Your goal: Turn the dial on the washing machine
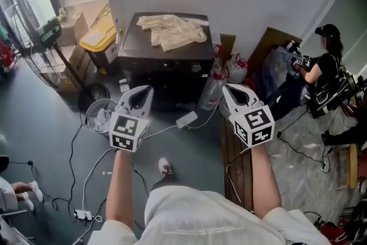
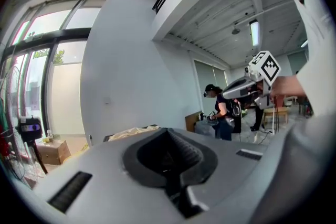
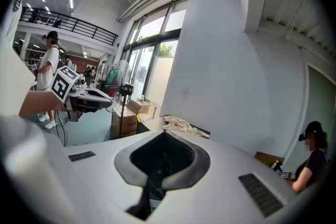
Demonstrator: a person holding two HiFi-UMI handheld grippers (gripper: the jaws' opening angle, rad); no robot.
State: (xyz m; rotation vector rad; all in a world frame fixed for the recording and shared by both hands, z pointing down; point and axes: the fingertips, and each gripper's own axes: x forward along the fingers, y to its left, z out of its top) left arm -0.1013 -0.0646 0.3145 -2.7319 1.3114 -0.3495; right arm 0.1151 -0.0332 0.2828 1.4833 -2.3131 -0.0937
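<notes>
The dark washing machine [image 1: 166, 54] stands against the far wall with a crumpled cream cloth [image 1: 172, 30] on its lid. A small round dial [image 1: 196, 67] shows on its front panel. My left gripper [image 1: 149, 89] and right gripper [image 1: 226, 89] are held up side by side, well short of the machine and apart from it. Both are shut with nothing between the jaws. The left gripper view shows its own closed tips [image 2: 168, 131] and the cloth [image 2: 134, 132] beyond them. In the right gripper view the closed tips [image 3: 164, 132] point toward the cloth [image 3: 181, 126].
A yellow bin [image 1: 100, 37], cardboard boxes and a standing fan [image 1: 46, 60] are left of the machine. A white basket [image 1: 100, 115], cables and a white power adapter [image 1: 186, 119] lie on the floor. Bags [image 1: 235, 69], a wooden plank [image 1: 235, 152] and a person [image 1: 327, 66] are at the right.
</notes>
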